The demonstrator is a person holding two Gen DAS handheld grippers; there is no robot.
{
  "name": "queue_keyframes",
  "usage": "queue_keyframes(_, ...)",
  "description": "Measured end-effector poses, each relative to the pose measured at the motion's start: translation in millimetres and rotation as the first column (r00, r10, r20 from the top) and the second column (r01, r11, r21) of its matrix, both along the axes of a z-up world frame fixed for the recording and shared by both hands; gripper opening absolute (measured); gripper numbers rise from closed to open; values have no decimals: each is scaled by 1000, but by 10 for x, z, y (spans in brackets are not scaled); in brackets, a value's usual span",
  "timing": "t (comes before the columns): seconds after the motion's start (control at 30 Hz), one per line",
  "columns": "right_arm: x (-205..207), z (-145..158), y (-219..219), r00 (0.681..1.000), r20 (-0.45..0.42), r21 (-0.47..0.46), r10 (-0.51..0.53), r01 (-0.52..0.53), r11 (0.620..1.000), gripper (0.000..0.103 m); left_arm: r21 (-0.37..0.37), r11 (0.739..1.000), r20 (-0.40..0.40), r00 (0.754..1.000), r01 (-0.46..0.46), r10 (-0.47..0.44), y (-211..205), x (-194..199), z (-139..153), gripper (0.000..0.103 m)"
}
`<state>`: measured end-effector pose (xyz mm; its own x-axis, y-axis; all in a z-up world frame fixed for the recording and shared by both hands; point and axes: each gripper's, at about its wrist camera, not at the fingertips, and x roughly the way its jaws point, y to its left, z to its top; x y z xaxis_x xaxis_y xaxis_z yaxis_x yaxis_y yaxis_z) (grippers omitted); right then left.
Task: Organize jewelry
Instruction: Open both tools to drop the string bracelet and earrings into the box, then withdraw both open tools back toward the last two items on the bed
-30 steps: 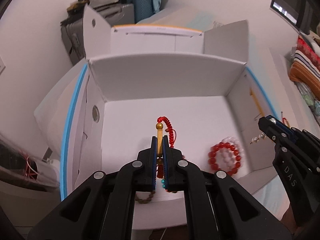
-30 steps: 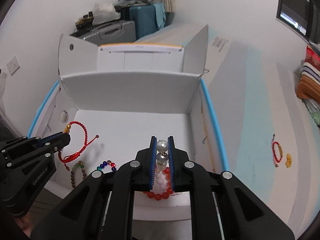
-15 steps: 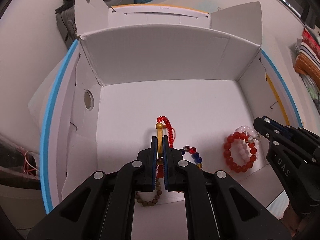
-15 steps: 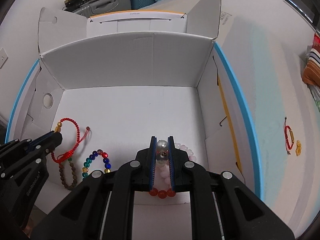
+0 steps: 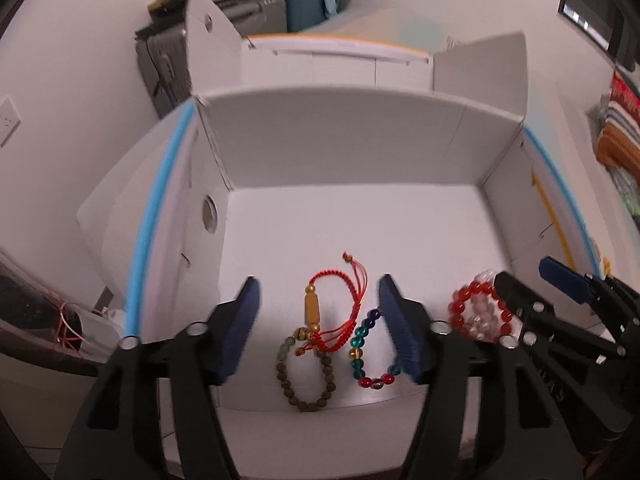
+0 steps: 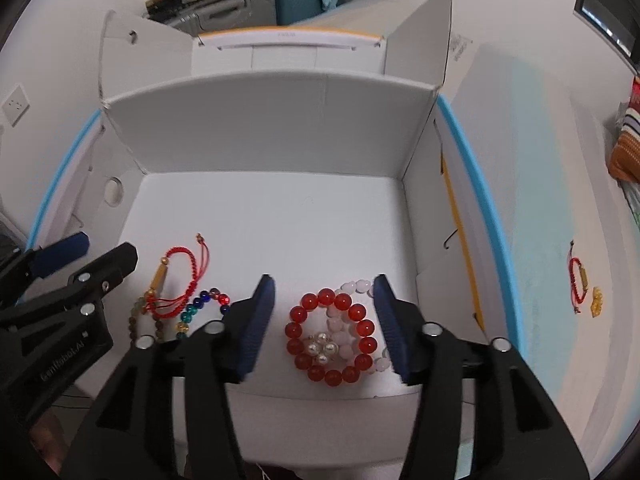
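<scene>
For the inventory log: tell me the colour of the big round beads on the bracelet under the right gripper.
Red, on the bead bracelet; clearest in the right wrist view.

A lived-in room of a home, probably a bedroom, is shown. Hard-shell suitcases (image 6: 256,4), one grey and one teal with a cloth draped over it, are stacked against a white wall at the back, with bags and clutter piled on top. A wall socket (image 6: 15,104) is seen on the left. Folded striped textiles (image 6: 628,140) are heaped at the right edge. A dark window (image 5: 592,20) is set in the upper right corner.
</scene>
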<state>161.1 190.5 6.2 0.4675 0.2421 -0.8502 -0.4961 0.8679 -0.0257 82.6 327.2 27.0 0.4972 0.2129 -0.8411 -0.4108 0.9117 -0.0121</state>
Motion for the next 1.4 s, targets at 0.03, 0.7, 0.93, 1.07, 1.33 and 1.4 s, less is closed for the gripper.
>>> queue_keyframes(0.03, -23, 43, -22, 1000, 9, 8, 0, 0, 1000, 59, 2, 1000, 9, 1000, -2, 2, -17, -17, 39, 68)
queue_keyframes(0.7, -225, 547, -842, 986, 132, 55, -104, 98, 994, 87, 42, 998, 137, 989, 50, -56, -680, -108, 531, 97)
queue_keyframes(0.93, -174, 684, -1396, 972, 145, 81, -186, 175, 981, 88, 57, 991, 151, 980, 125, -132, -1127, 30, 594, 97)
queue_keyframes(1.07, -114, 723, -1747, 961, 146, 94, -236, 224, 970, 88, 57, 985, 160, 972, 163, -170, -1420, 141, 606, 97)
queue_keyframes(1.33, 57, 710, -2451, 937, 138, 114, -321, 307, 945, 88, 59, 969, 134, 960, 239, -245, -1987, 456, 565, 96)
queue_keyframes(1.4, 120, 682, -2622, 931, 129, 123, -341, 326, 937, 88, 53, 964, 129, 956, 259, -264, -2138, 554, 536, 96)
